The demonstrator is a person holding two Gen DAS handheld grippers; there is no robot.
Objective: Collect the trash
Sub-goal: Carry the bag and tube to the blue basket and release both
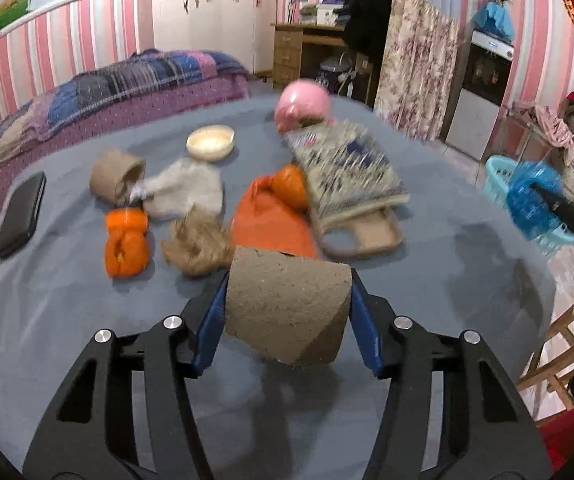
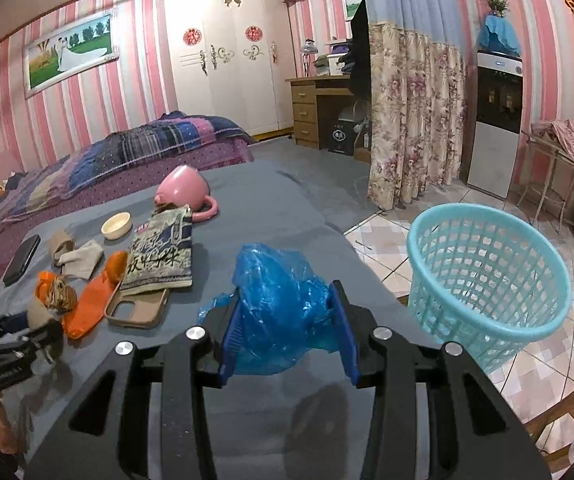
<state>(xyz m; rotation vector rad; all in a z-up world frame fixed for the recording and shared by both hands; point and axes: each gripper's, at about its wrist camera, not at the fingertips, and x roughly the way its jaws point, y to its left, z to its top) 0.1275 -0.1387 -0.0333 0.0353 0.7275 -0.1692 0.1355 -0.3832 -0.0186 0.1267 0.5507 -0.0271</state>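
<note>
My left gripper [image 1: 287, 300] is shut on a brown cardboard tube [image 1: 287, 312], held just above the grey-blue table [image 1: 67, 320]. Both blue pads [image 1: 211, 320] touch its sides. Beyond it lie crumpled brown paper [image 1: 197, 246], orange peel [image 1: 127, 244], an orange plastic bag [image 1: 269, 224], a second cardboard tube [image 1: 115, 176] and a pale crumpled tissue [image 1: 185, 192]. My right gripper [image 2: 287, 312] is shut on a crumpled blue plastic bag [image 2: 279, 304] over the table's right part. A light-blue mesh basket [image 2: 487, 280] stands on the floor to its right.
A patterned book [image 2: 161, 252] lies across a tan phone case [image 2: 137, 310]. A tipped pink cup [image 2: 185, 192], a cream bowl [image 2: 117, 225] and a black phone [image 2: 21, 260] also sit on the table. A bed [image 2: 107, 156] lies behind; tiled floor and a wooden stool [image 1: 559, 344] are at right.
</note>
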